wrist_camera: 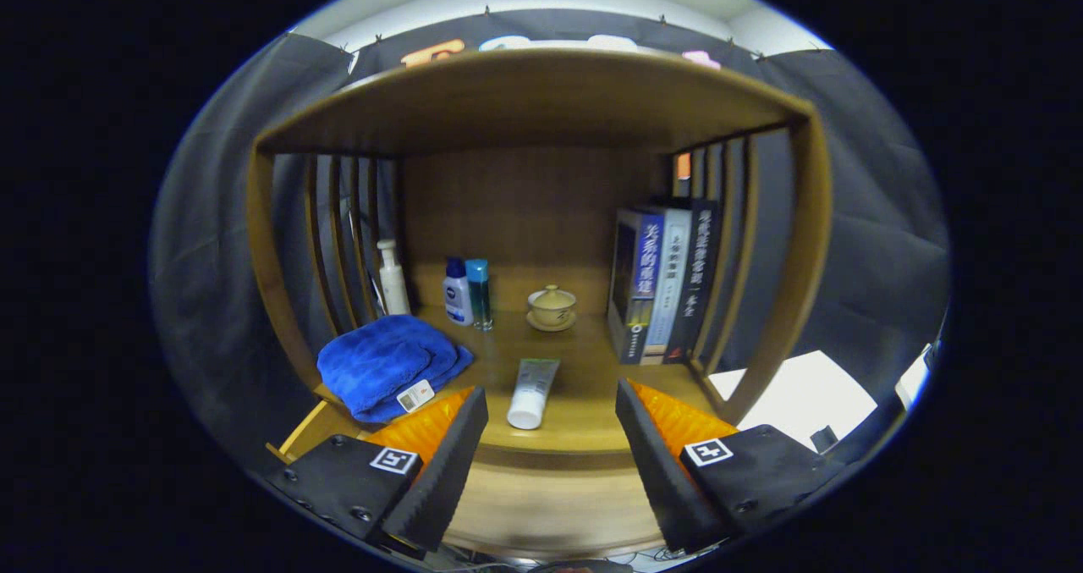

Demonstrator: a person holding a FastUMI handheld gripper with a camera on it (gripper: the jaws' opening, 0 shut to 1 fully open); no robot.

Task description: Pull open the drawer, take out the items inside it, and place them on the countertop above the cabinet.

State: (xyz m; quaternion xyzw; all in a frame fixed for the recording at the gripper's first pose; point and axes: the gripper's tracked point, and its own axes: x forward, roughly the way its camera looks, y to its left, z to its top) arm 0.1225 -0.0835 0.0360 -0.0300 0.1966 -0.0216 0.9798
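Gripper (550, 412) spread wide, grasping nothing, its ribbed fingers flanking a smooth plastic tube (533, 393) lying on the wooden countertop (584, 404). Tube's long axis runs front to back, cap toward the fingers. Plush folded towel (385, 366) beside it; 3 upright books (668, 289). Drawer front hard to make out.

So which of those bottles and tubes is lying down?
The white squeeze tube, flat on the wooden countertop just ahead of the open claw. The white pump bottle and two small blue-capped bottles stand upright.
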